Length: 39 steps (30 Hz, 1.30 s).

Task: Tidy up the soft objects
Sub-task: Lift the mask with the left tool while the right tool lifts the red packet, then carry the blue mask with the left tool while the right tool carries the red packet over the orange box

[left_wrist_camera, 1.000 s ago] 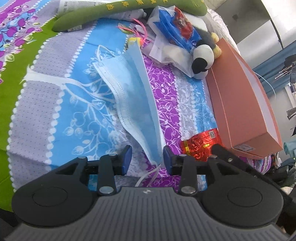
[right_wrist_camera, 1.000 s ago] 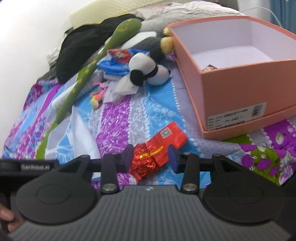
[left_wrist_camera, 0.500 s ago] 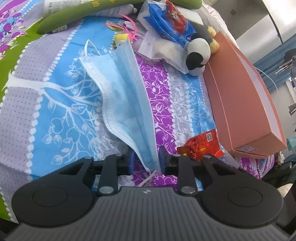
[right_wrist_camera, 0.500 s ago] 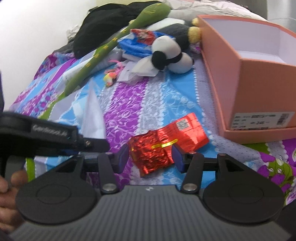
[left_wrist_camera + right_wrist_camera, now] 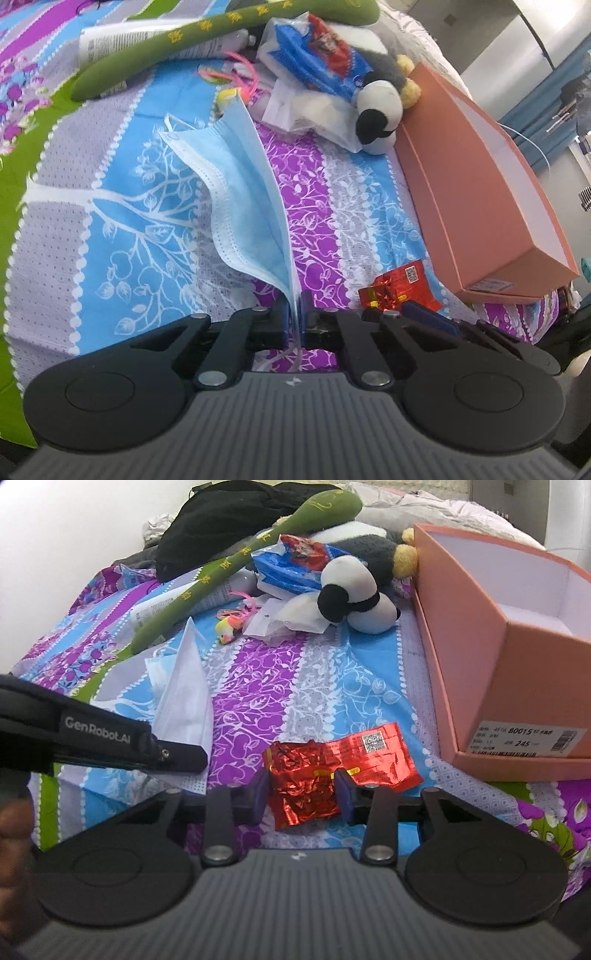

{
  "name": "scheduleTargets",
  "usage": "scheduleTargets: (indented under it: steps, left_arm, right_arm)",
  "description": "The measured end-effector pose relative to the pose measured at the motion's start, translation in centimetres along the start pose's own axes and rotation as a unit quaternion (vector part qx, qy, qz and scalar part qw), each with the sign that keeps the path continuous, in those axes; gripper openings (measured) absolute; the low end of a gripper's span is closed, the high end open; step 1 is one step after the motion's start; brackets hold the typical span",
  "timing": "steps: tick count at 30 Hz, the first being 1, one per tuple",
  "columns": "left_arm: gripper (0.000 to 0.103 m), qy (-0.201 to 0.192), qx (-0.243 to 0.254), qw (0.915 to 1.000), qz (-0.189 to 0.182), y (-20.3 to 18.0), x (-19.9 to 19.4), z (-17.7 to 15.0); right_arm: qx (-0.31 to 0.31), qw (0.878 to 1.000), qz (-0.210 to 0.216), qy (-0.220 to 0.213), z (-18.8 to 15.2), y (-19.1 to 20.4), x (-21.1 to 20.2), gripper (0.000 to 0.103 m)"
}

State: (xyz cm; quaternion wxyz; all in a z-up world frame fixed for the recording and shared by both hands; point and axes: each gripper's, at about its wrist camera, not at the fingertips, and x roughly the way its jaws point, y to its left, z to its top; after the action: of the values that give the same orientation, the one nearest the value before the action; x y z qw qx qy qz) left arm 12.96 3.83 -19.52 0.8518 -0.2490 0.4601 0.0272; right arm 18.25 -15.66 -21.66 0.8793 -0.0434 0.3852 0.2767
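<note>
A light blue face mask [image 5: 243, 206] rises off the patterned bedspread [image 5: 110, 206], and my left gripper [image 5: 294, 314] is shut on its near corner. In the right wrist view the mask [image 5: 184, 686] shows its white side beside the left gripper's black finger [image 5: 177, 755]. A crumpled red foil packet [image 5: 306, 779] lies flat on the bed between the pads of my right gripper [image 5: 301, 797]. Those jaws are closing and stand right at the packet's sides. The packet [image 5: 399, 286] also shows in the left wrist view, to the right of the mask.
An open pink cardboard box [image 5: 480, 635] stands at the right. Behind lie a panda plush [image 5: 351, 594], a long green plush [image 5: 229, 565], a blue plastic bag [image 5: 295, 565], a white tube [image 5: 155, 609], a small yellow-pink toy [image 5: 227, 626] and black clothing [image 5: 221, 520].
My left jaws have shut on the mask's corner, and the mask now stands up from the bed. My right jaws opened a little, then narrowed around the red packet.
</note>
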Motion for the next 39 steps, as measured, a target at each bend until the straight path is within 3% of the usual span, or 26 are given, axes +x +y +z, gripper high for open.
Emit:
scheduleTargets:
  steps: [19, 39]
  left_arm:
    - [0.006, -0.039, 0.081, 0.9959, 0.004, -3.4, -6.7, -0.1]
    - [0.006, -0.077, 0.151, 0.9851, -0.031, -9.6, -11.7, 1.2]
  right_arm:
    - [0.016, 0.995, -0.006, -0.094, 3.4, 0.8, -8.2, 0.041]
    - [0.032, 0.986, -0.039, -0.159, 5.0, -1.4, -15.3, 0.041]
